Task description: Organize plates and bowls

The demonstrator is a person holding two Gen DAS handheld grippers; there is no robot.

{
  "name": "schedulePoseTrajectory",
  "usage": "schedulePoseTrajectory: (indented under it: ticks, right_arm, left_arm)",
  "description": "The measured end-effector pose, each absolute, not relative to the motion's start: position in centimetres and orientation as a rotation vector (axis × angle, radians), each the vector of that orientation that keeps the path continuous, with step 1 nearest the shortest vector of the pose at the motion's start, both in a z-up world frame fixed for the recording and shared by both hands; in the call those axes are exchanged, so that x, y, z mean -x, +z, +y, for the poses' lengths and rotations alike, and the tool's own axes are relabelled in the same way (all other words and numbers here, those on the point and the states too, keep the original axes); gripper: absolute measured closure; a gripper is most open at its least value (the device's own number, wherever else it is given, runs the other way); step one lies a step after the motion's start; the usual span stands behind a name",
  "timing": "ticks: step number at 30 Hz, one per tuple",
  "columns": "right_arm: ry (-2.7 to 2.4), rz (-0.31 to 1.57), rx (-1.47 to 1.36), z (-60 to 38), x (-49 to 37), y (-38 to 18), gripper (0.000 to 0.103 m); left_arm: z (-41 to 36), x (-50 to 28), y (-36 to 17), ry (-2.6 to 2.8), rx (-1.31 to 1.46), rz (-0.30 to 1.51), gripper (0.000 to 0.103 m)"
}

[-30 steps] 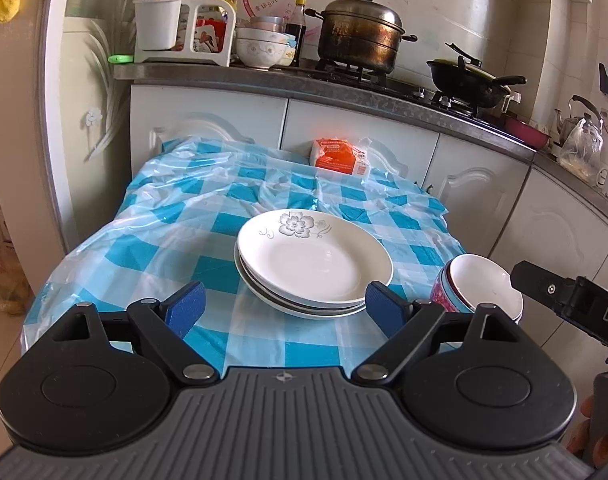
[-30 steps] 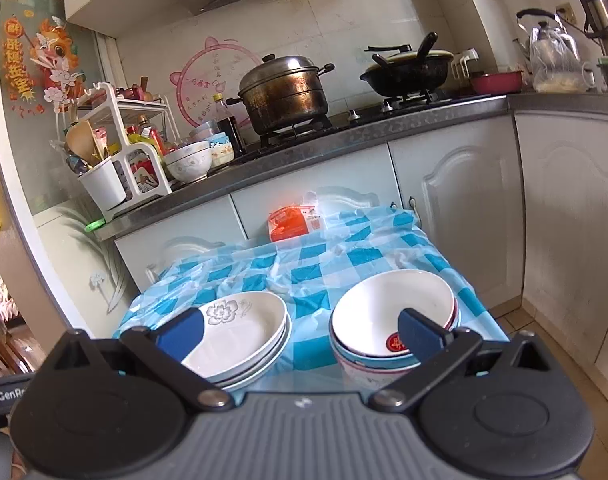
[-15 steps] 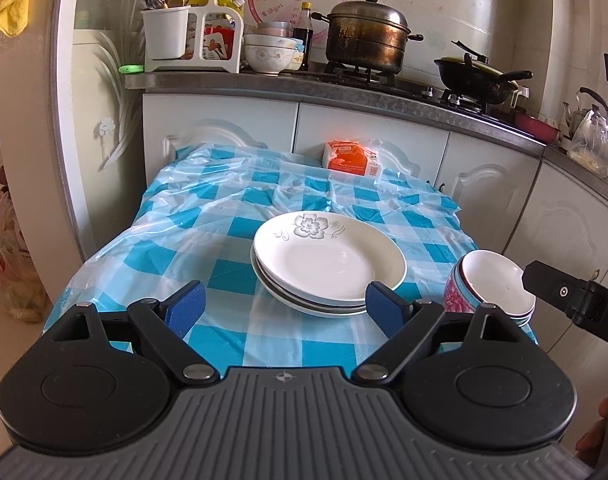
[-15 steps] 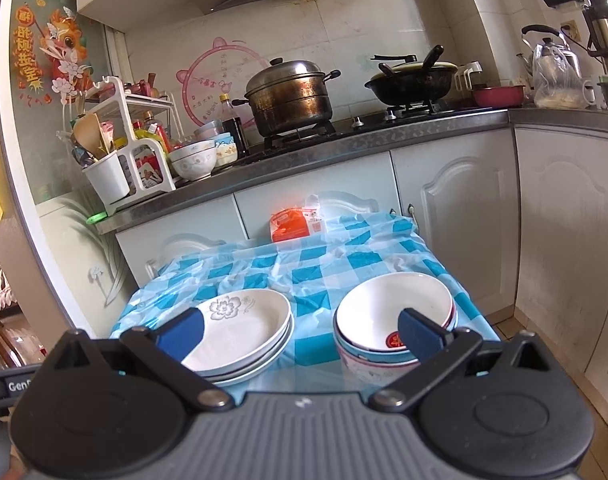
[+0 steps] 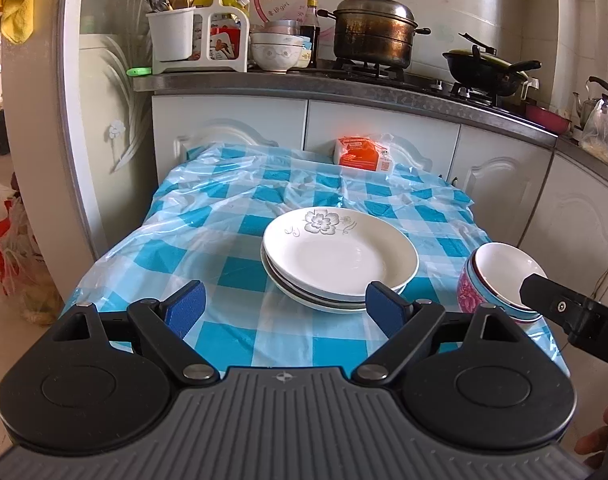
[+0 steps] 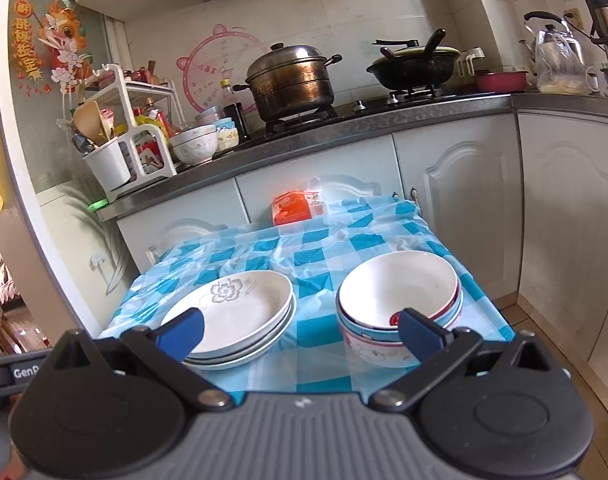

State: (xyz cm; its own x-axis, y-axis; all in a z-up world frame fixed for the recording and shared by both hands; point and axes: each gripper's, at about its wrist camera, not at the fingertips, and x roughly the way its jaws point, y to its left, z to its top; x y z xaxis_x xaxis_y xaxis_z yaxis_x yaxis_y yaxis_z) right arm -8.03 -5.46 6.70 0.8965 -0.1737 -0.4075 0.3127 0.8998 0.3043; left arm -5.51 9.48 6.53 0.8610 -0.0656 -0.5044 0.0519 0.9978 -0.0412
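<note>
A stack of white plates (image 5: 340, 258) (image 6: 240, 316), the top one with a grey flower, rests on the blue checked tablecloth (image 5: 232, 208) (image 6: 316, 248). To its right stands a stack of bowls (image 5: 500, 280) (image 6: 400, 300), white inside with pink and blue patterned sides. My left gripper (image 5: 284, 306) is open, held back from the near table edge with nothing between its fingers. My right gripper (image 6: 300, 330) is open too, empty, hovering just short of plates and bowls. Part of the right gripper's black body (image 5: 572, 316) covers the bowls' near right rim.
An orange packet (image 5: 362, 154) (image 6: 296, 206) lies at the table's far edge against white cabinets. The counter behind holds a utensil rack (image 5: 192, 36), bowls (image 5: 274, 50), a steel pot (image 5: 374, 34) and a black wok (image 5: 488, 70). Bags (image 5: 16, 248) sit on the floor at left.
Both grippers have drawn back and risen slightly, so the table and stacks look farther and lower. Plates and bowls have not moved. Both grippers stay open.
</note>
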Motion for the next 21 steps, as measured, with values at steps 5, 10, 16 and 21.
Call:
schedulePoseTrajectory:
  ticks: [5,10,16,21]
  right_arm:
    - [-0.257,0.397,-0.357,-5.31,7.91,6.44,0.001]
    - [-0.267,0.414,-0.356,-5.47,7.81,6.06,0.001]
    - [-0.280,0.413,-0.359,-5.71,7.95,5.94,0.001]
    - [-0.273,0.416,-0.361,-5.83,7.98,5.75,0.001]
  left_arm:
    - [9.47,5.47,6.45,-0.058,0.013,0.529,0.000]
    - [9.65,5.38,6.35,-0.064,0.006,0.534,0.000]
    - [9.74,5.17,6.30,-0.066,-0.004,0.536,0.000]
    - [9.71,5.09,6.23,-0.071,-0.016,0.533,0.000]
